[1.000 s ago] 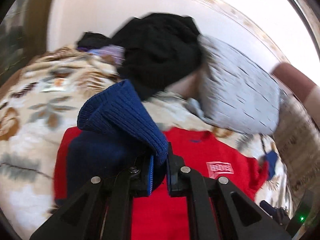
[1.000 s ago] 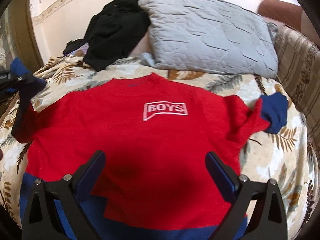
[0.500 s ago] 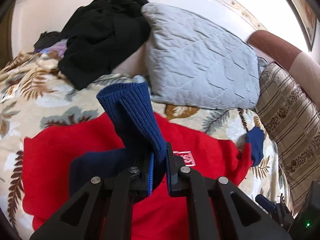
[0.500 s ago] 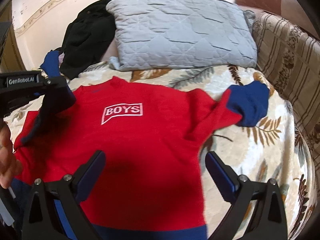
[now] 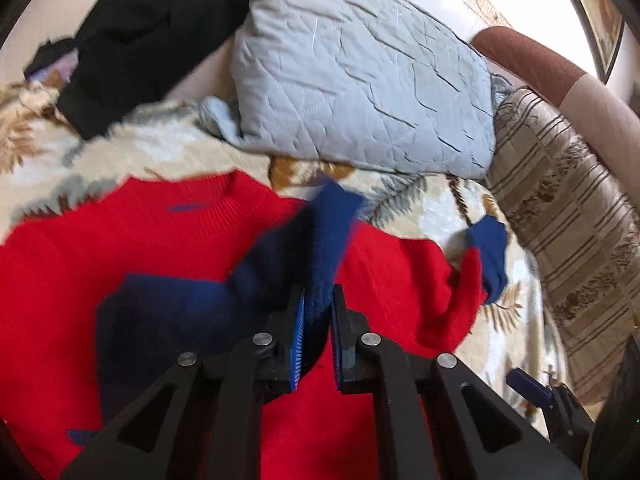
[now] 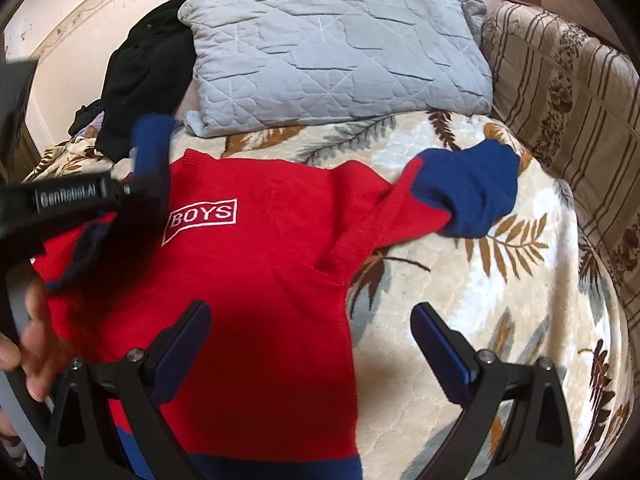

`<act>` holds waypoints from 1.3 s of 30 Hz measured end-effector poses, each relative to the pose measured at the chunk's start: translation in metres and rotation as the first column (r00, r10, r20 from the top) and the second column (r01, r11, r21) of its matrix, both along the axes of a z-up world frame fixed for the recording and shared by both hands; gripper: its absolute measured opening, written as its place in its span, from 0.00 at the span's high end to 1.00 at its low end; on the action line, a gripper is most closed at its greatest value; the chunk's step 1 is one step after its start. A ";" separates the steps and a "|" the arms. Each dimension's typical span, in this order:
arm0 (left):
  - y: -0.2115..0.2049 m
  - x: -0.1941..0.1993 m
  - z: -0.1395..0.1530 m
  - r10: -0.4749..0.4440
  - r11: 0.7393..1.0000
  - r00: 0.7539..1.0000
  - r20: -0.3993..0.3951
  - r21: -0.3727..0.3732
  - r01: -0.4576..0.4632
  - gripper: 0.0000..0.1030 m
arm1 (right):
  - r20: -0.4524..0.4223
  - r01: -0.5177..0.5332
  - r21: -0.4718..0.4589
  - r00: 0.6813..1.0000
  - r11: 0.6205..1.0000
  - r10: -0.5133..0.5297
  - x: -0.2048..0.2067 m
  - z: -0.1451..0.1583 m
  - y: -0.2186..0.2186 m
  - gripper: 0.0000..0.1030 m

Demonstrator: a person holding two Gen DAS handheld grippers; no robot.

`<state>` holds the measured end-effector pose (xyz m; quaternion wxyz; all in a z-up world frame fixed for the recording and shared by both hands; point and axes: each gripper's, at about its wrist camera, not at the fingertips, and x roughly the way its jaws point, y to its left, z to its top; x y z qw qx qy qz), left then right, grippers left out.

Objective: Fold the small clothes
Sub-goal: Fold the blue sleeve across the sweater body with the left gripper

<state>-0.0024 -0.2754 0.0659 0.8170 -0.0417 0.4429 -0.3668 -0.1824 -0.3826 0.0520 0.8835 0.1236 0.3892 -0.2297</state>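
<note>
A small red sweater (image 6: pixel 260 264) with a white BOYS patch and navy cuffs and hem lies face up on a leaf-patterned blanket (image 6: pixel 500 300). My left gripper (image 5: pixel 318 312) is shut on the navy cuff of one sleeve (image 5: pixel 324 236), holding it up over the sweater's chest (image 5: pixel 120 240). In the right wrist view that gripper (image 6: pixel 124 190) comes in from the left with the cuff (image 6: pixel 152 140) sticking up. The other sleeve lies spread out to the right, ending in its navy cuff (image 6: pixel 468 196). My right gripper (image 6: pixel 312 344) hovers open over the sweater's lower right edge, holding nothing.
A grey quilted pillow (image 6: pixel 336 48) and a heap of black clothes (image 6: pixel 140 76) lie at the head of the bed. A striped patterned cushion (image 6: pixel 568 120) borders the right side. A person's hand (image 6: pixel 36 344) shows at the lower left.
My left gripper has carried the navy cuff to the right, across the sweater's chest, and lower. My right gripper has shifted to the right, toward the spread-out sleeve.
</note>
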 end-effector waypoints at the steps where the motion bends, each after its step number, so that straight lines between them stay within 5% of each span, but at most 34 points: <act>1: 0.003 0.003 -0.005 -0.025 0.999 0.999 -0.041 -0.035 0.023 0.96 | 0.000 0.002 0.004 1.000 1.000 -0.002 0.000 0.000 -0.001 0.02; 5: 0.019 0.010 -0.011 -0.067 0.988 0.986 -0.152 -0.151 0.044 0.89 | 0.000 -0.002 0.020 1.000 1.000 0.002 0.003 -0.001 -0.002 0.02; 9: 0.051 0.006 0.003 -0.030 0.991 0.995 -0.093 -0.135 0.018 0.83 | 0.009 -0.031 0.028 0.999 0.999 0.030 0.014 0.001 0.002 0.02; 14: 0.112 0.011 0.002 0.120 0.990 0.990 -0.080 -0.063 -0.125 0.82 | 0.032 -0.061 0.101 0.998 0.993 0.058 0.041 -0.003 0.000 0.02; 18: 0.163 0.016 -0.005 0.249 0.968 0.966 -0.075 0.001 -0.250 0.82 | -0.014 -0.101 0.104 0.995 0.989 0.103 0.079 -0.016 -0.002 0.23; 23: 0.208 0.015 -0.013 0.338 0.941 0.936 -0.095 0.020 -0.337 0.82 | -0.037 -0.113 0.107 0.992 0.988 0.117 0.109 -0.028 -0.010 0.28; 29: 0.230 0.005 -0.018 0.367 0.930 0.926 -0.083 0.030 -0.366 0.82 | -0.069 -0.167 0.081 0.983 0.983 0.173 0.129 -0.042 -0.008 0.65; 32: 0.235 0.003 -0.020 0.374 0.927 0.923 -0.087 0.029 -0.373 0.82 | -0.065 -0.180 0.046 0.981 0.983 0.183 0.125 -0.034 -0.008 0.99; 39: 0.237 0.002 -0.029 0.395 0.919 0.914 -0.092 0.053 -0.392 0.82 | 0.061 -0.132 -0.044 0.989 0.990 0.134 0.100 0.008 -0.024 1.00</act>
